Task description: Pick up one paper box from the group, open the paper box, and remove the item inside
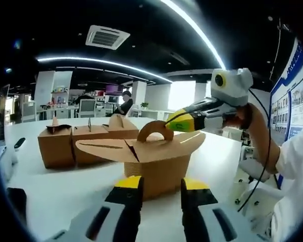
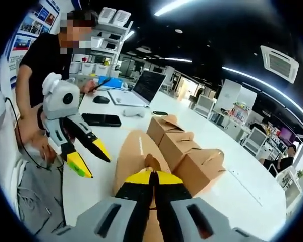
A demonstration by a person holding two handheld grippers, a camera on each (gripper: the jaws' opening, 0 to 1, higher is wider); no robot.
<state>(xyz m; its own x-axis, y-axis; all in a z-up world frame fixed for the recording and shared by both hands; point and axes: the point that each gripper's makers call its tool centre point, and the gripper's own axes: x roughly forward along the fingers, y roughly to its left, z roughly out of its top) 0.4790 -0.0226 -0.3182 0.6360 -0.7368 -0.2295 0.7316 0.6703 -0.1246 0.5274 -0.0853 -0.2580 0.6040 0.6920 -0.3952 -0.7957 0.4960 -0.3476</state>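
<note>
Judging by how things lie, the task is in its middle step: one brown kraft-paper box with an arched carry handle [image 1: 159,161] stands apart from the others on the white desk [image 1: 55,194], nearest the camera, with its two wide top flaps spread out sideways like wings. The arched handle piece rises upright between them, so the top looks only partly undone. The item inside is hidden in both views, and I cannot tell whether the box interior is exposed at all. Opening looks underway; taking the item out is not yet done.

Behind the chosen box, a row of three closed brown paper boxes [image 1: 86,141] sits together, well apart from the grippers.

In the left gripper view, the left gripper [image 1: 160,190] has its yellow-tipped jaws spread apart, standing just in front of the box's lower wall. Whether the tips touch the cardboard I cannot tell; they grasp nothing. In the right gripper view this gripper shows at the left, jaws splayed and empty, beside the box.

The right gripper [image 2: 152,176] has its jaws pressed together with only a thin seam between them, set right at the handle piece of the box, apparently pinching it. The left gripper view supports that: its yellow tips meet the top of the arch from the right, held by a person's hand [image 1: 237,118] in a white sleeve.
</note>
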